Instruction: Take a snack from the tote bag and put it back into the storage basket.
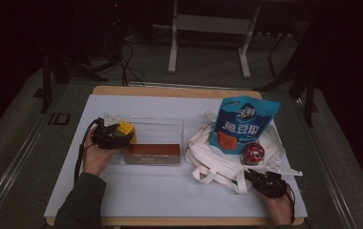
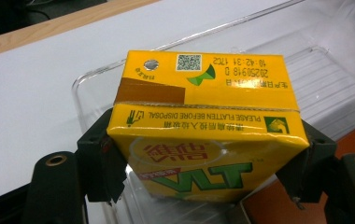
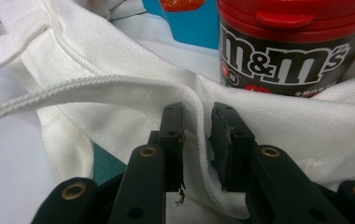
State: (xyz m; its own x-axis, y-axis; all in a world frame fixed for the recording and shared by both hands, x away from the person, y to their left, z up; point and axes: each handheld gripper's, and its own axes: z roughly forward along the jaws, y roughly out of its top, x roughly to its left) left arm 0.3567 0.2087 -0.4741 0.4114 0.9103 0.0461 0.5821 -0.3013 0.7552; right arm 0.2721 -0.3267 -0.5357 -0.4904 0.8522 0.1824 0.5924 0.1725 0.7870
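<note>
I hold the yellow drink carton (image 2: 199,135) across its width in my left gripper (image 1: 109,135), the jaws spread wide and pressing on its two side faces. It hangs over the left end of the clear plastic bin (image 1: 170,125), which sits toward the left edge of the white table (image 1: 160,191). A brown box (image 1: 152,151) already lies along the bin's near wall.

My right gripper (image 3: 198,140) is nearly closed around a seam of the white cloth bag (image 3: 119,98) near the table's near right corner; whether the pads actually pinch the fabric, I cannot tell. The red-lidded candy jar (image 3: 287,51) and the blue snack pouch (image 1: 244,121) rest on that bag.

The main risk, as I judge it, is the carton. Its faces are smooth and slightly soft, so too hard a squeeze may dent it, and too light a one may let it slip and drop crooked. If I lower it carelessly, a corner may catch the bin's thin rim or knock the brown box and shove the light bin along the table.

On the right, any tug on the seam could tip the jar or drag the pouch toward the edge.
</note>
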